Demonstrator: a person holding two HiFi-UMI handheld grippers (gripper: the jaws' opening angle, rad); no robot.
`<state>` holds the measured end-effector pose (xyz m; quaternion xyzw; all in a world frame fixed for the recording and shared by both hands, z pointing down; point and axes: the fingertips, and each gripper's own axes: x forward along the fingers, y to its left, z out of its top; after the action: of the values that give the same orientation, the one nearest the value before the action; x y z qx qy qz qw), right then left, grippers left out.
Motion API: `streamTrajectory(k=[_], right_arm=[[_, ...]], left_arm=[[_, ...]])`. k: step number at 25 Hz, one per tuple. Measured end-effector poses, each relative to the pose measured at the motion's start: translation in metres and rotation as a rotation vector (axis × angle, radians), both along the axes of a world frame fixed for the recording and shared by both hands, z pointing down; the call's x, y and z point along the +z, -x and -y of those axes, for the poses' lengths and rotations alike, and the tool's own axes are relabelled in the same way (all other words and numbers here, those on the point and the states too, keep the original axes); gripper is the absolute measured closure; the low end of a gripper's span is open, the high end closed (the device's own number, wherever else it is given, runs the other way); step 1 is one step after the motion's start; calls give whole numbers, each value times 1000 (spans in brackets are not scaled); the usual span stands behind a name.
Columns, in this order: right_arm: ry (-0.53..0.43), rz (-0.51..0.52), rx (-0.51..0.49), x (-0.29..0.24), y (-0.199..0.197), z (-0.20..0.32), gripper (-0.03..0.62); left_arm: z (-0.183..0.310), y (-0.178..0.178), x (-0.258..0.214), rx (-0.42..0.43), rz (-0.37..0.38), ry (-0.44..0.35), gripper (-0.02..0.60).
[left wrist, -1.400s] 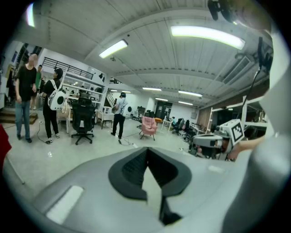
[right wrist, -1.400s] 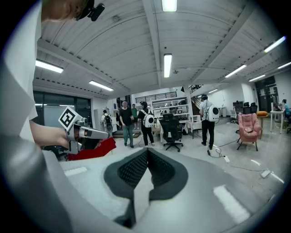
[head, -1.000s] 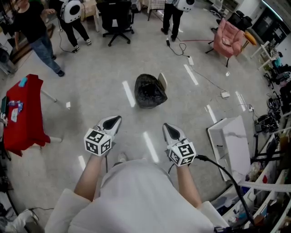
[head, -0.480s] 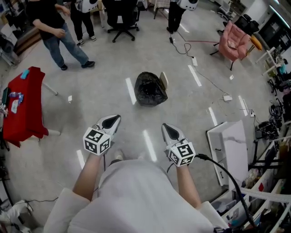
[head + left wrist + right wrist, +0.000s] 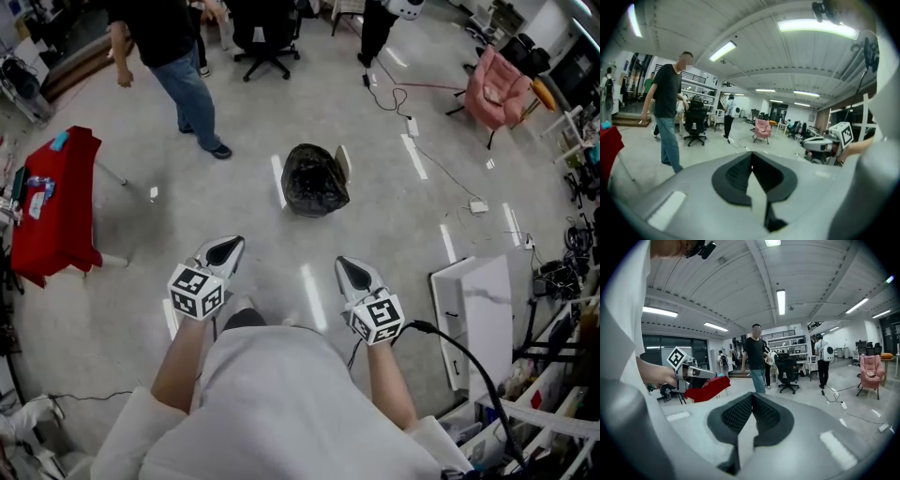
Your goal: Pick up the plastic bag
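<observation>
- Barely started: the black bag [image 5: 315, 180] sits on the floor at 12 o'clock, well apart from both grippers, untouched.
- Left gripper [image 5: 223, 251] and right gripper [image 5: 352, 273] both have their jaws pressed together with nothing in them, so the reach and grab are still to do.
- Versus a second ago, the bystander [image 5: 178, 66] in jeans has wandered from 10 o'clock to 11, nearer the bag.
</observation>
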<state>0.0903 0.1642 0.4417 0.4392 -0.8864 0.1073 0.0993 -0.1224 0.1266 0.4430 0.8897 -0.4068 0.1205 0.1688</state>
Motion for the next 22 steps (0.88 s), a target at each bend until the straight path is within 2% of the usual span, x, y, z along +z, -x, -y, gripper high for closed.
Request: streamTrajectory(k=[10, 17, 22], right_arm=[[26, 3, 24, 13, 8, 29, 592], [22, -6, 85, 12, 23, 81, 592], [25, -8, 126, 14, 40, 121, 592]], left_arm=[[33, 3, 8, 40, 15, 3, 577], [94, 22, 10, 96, 55, -18, 577], [142, 37, 17, 139, 52, -8, 577]])
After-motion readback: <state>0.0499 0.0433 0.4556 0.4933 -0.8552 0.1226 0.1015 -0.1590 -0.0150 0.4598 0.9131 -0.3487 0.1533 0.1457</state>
